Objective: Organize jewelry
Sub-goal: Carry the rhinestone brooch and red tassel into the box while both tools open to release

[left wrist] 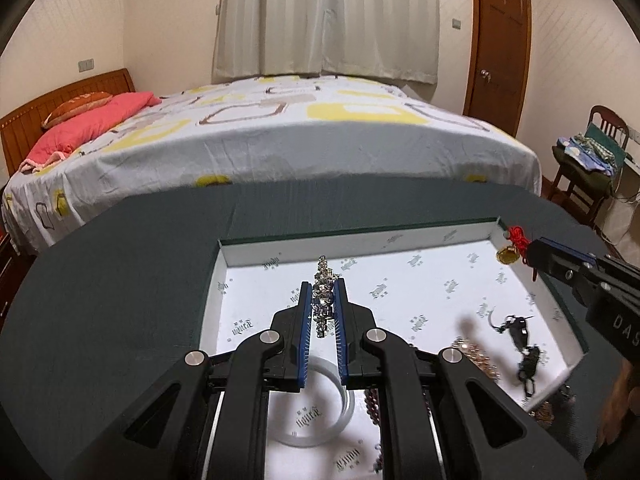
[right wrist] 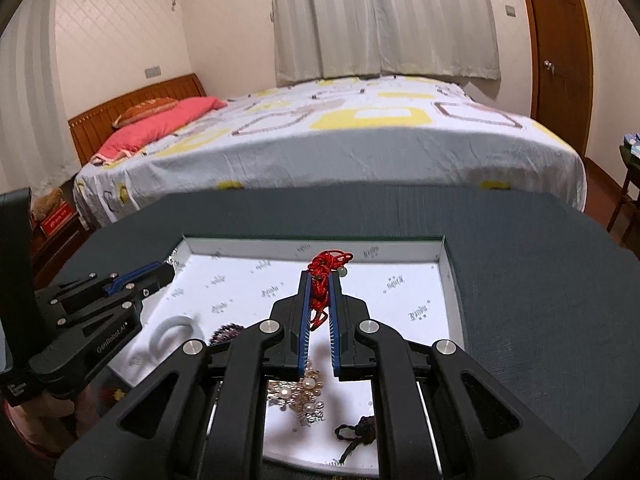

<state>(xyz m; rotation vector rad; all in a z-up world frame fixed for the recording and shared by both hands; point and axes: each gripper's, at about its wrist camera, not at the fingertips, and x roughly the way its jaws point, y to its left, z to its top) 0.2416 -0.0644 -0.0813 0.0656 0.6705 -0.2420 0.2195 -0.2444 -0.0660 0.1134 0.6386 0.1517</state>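
Right now two pieces of jewelry are being carried at once above a shallow white-lined box (left wrist: 248, 258) that sits on a dark green tabletop (left wrist: 120, 280); the left gripper (left wrist: 324, 300) is clenched on a rhinestone bracelet (left wrist: 325, 294), whose crystal links stick out past the fingertips and trail back between the blue pads; the right gripper (right wrist: 320, 300) is clamped on a red knotted cord (right wrist: 326, 264) with a pale bead at its tip, and from the left wrist view a gold pendant (left wrist: 505, 256) hangs from that same cord near the box's far right corner.

Below them, on the box floor, lie a white bangle (left wrist: 316, 396), a gold and pearl piece (right wrist: 300, 394) and a dark knotted cord (left wrist: 520, 344), with dark beads just beside the bangle; beyond the table stand a bed (left wrist: 280, 132), curtains and a wooden door.

As for risk, I judge the bracelet's grip to be the weak point; it is pinched along only part of its length, so a quick swing could let the links slide out. The red cord's loose loops could snag on the box wall or tangle with the pieces under it if lowered carelessly. Both grippers work over one box, so they might also knock each other.
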